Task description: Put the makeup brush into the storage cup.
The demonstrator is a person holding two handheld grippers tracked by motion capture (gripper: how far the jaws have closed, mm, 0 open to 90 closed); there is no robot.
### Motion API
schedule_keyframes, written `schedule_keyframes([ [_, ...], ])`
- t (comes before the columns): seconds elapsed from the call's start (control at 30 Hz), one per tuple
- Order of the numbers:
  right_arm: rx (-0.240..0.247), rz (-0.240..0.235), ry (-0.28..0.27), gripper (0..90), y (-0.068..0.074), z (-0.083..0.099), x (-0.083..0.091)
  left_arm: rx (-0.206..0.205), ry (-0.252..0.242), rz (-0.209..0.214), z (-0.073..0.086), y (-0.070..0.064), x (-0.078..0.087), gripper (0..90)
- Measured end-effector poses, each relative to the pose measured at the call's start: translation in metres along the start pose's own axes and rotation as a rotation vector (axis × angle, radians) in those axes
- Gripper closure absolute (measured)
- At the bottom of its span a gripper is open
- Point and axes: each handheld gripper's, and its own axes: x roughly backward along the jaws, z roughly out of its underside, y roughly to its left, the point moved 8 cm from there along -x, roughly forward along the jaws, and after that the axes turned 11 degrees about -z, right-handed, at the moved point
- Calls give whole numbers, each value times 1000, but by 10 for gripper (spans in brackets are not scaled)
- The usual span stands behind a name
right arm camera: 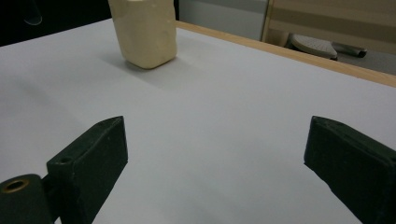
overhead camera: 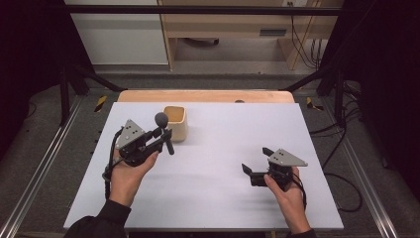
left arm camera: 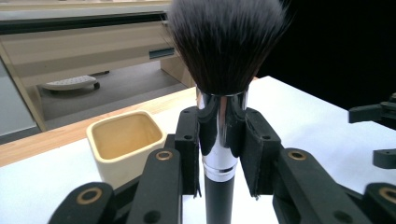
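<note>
no readable text, label or number anywhere

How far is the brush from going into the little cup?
Done: the left gripper has the makeup brush pinched at its shiny collar, bristles up, lifted off the table. In hand: the brush hangs right beside the cream cup, not yet over its opening. Left, probably: move it over the cup and lower it in; the cup looks empty inside. The right gripper waits open near the table's right side.
</note>
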Motion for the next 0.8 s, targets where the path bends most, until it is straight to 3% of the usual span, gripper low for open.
schedule_keyframes([
  [0.2, -5, 11, -83, 66, -11, 2, 13, 25, -4, -12, -7, 7, -2, 702],
  [0.3, 5, 39, -103, 62, -16, 2, 18, 27, -5, -18, -10, 9, -4, 702],
  [0.67, 17, 82, -92, 62, -24, 16, 26, 9, -14, -45, -22, 15, -9, 702],
  [0.8, -4, 88, -100, 57, -25, 19, 28, 6, -14, -56, -25, 17, -14, 702],
])
